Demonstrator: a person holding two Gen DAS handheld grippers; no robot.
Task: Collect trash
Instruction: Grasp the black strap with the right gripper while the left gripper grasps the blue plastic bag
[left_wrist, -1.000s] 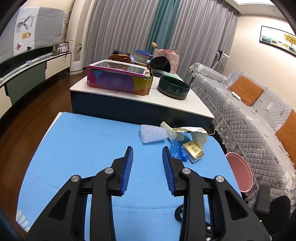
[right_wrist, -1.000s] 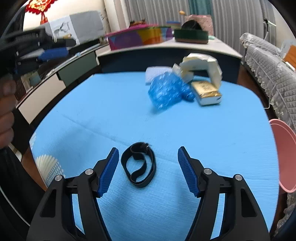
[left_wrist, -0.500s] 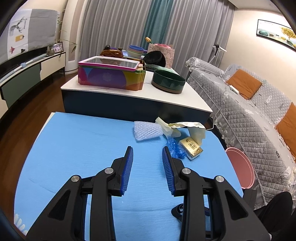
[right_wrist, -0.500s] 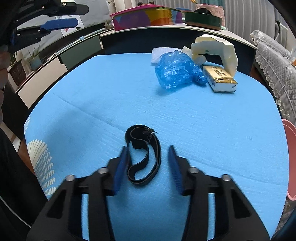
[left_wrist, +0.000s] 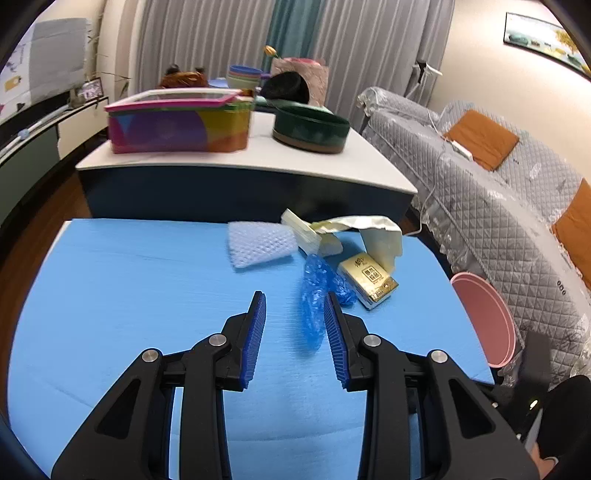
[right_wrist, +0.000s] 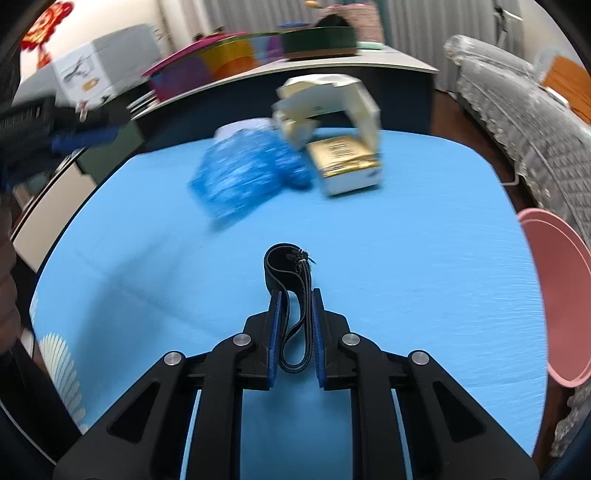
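Observation:
My right gripper (right_wrist: 295, 295) is shut on a black elastic band (right_wrist: 291, 291), squeezed flat between the pads just above the blue mat (right_wrist: 424, 258). My left gripper (left_wrist: 293, 299) is open and empty over the mat, with a crumpled blue plastic bag (left_wrist: 317, 295) just ahead of its right finger. Beyond lie a gold box (left_wrist: 369, 277), torn cream packaging (left_wrist: 354, 229) and a white foam net (left_wrist: 258, 243). The bag (right_wrist: 247, 177), gold box (right_wrist: 343, 162) and cream packaging (right_wrist: 332, 103) also show in the right wrist view.
A pink bin (left_wrist: 484, 321) stands off the mat's right edge, also in the right wrist view (right_wrist: 557, 291). Behind the mat is a low white table (left_wrist: 258, 158) with a colourful box (left_wrist: 177, 125) and a green bowl (left_wrist: 310, 129). A grey sofa (left_wrist: 498, 177) is at right.
My right gripper has closed from wide open onto the black band. My left gripper has moved forward and right, toward the blue bag.

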